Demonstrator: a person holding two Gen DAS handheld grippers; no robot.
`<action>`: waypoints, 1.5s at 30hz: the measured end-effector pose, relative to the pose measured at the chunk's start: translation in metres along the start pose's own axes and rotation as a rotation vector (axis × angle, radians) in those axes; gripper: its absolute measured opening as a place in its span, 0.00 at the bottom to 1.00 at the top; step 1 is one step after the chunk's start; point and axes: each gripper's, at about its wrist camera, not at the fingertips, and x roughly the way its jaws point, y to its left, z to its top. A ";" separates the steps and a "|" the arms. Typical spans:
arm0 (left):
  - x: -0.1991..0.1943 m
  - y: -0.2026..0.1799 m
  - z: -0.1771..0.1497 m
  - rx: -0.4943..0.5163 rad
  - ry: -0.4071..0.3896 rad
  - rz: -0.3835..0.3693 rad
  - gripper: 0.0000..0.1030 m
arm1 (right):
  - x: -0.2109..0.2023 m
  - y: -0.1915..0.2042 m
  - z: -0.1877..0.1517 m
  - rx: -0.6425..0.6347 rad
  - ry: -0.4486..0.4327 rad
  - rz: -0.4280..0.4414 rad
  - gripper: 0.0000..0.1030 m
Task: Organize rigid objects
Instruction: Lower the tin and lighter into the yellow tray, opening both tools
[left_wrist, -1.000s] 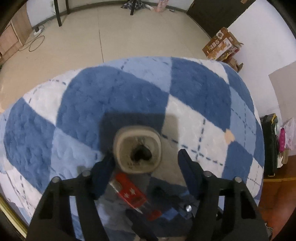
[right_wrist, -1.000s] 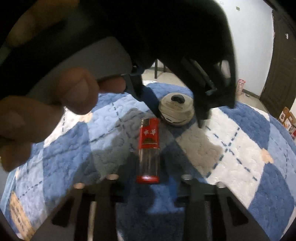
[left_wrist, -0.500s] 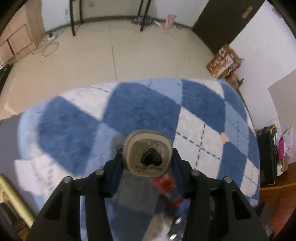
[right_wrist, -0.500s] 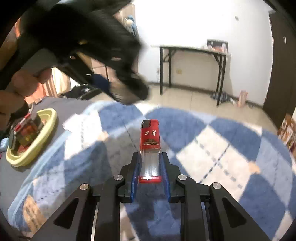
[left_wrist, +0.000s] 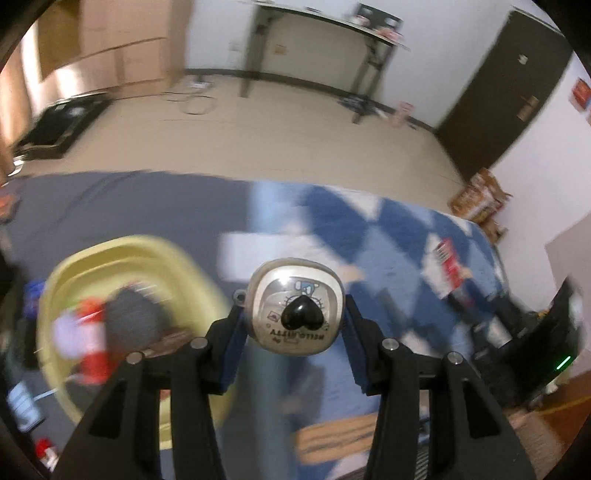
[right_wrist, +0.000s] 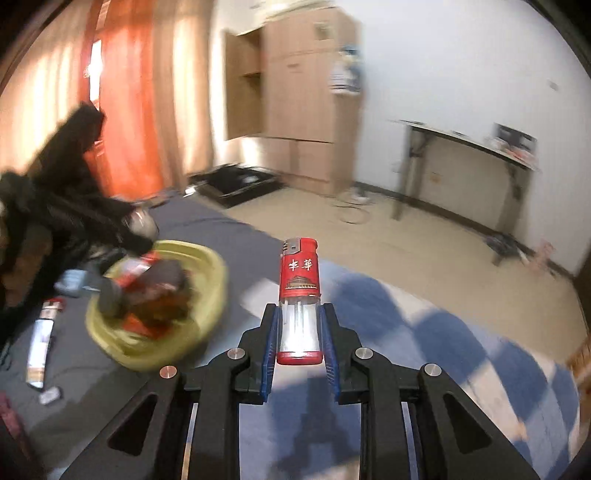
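Note:
My left gripper (left_wrist: 293, 317) is shut on a cream rounded case (left_wrist: 295, 306) with a black heart on its lid, held in the air above the bed. To its lower left sits a yellow bowl (left_wrist: 184, 266), blurred, with several items inside. My right gripper (right_wrist: 298, 328) is shut on a red and clear lighter (right_wrist: 299, 295), which stands upright between the blue pads. The same yellow bowl (right_wrist: 210, 295) lies to the left of the lighter, and the left gripper (right_wrist: 142, 225) with the case hovers at its far rim. The right gripper with the lighter (left_wrist: 448, 266) shows at the right of the left wrist view.
A blue and white checked blanket (right_wrist: 443, 332) covers the right of a grey bed (right_wrist: 207, 225). A long silver and red item (right_wrist: 42, 339) lies left of the bowl. A wooden wardrobe (right_wrist: 303, 110), a narrow table (right_wrist: 461, 144) and a dark door (left_wrist: 498, 96) stand around the room.
Both grippers have lifted their objects off the blanket and swung left toward the yellow bowl. One second ago the lighter lay on the blanket and both grippers were open.

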 end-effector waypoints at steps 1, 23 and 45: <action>-0.005 0.018 -0.006 -0.016 0.000 0.021 0.49 | 0.007 0.015 0.013 -0.020 0.019 0.033 0.21; 0.038 0.238 -0.043 -0.371 0.097 0.093 0.49 | 0.187 0.167 0.073 -0.218 0.458 0.112 0.21; -0.035 0.215 -0.041 -0.361 -0.173 0.059 1.00 | 0.082 0.096 0.068 -0.032 0.020 0.217 1.00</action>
